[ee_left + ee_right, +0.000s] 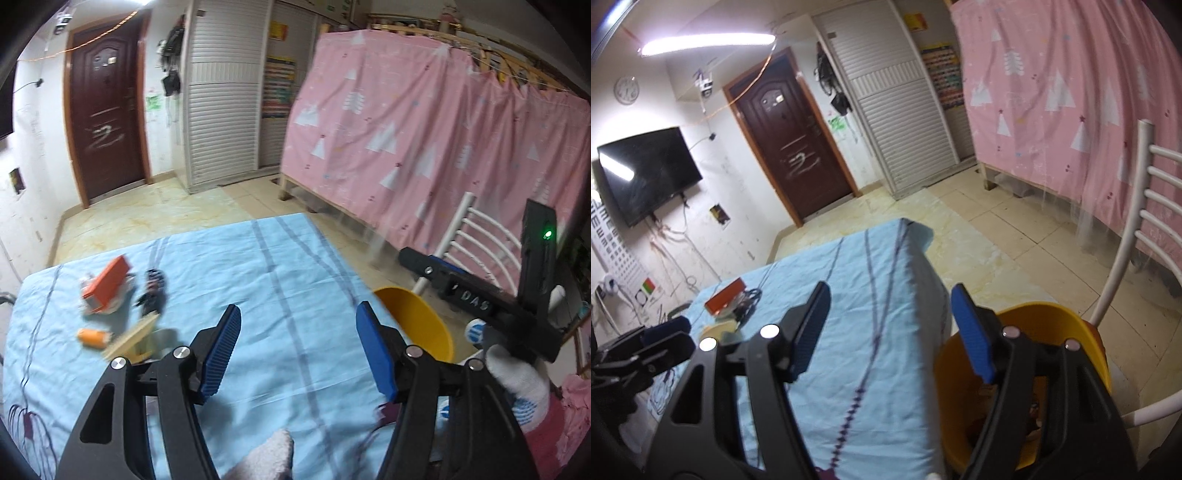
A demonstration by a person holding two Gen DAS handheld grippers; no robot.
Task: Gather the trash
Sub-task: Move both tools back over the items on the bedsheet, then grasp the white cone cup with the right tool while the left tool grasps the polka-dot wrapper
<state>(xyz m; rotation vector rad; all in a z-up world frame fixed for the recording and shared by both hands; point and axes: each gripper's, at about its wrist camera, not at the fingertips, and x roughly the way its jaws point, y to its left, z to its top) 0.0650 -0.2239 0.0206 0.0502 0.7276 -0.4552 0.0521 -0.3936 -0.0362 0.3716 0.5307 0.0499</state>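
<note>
Trash lies at the left of the table with the light blue cloth (288,280): an orange box (107,284) on white paper, a dark wrapper (153,291), a small orange piece (92,338) and a pale wooden-looking piece (129,338). My left gripper (297,341) is open and empty above the table's middle, to the right of the trash. My right gripper (890,326) is open and empty over the table's right edge, next to the yellow bin (1067,321). The bin also shows in the left wrist view (417,317). The orange box shows far left in the right wrist view (726,297).
A white chair (1137,236) stands right of the bin. A pink curtained bed (424,140) fills the right side. Tiled floor (979,229) lies beyond the table, with a brown door (790,136) and a wall TV (646,173). The other gripper's body shows in the left wrist view (517,295).
</note>
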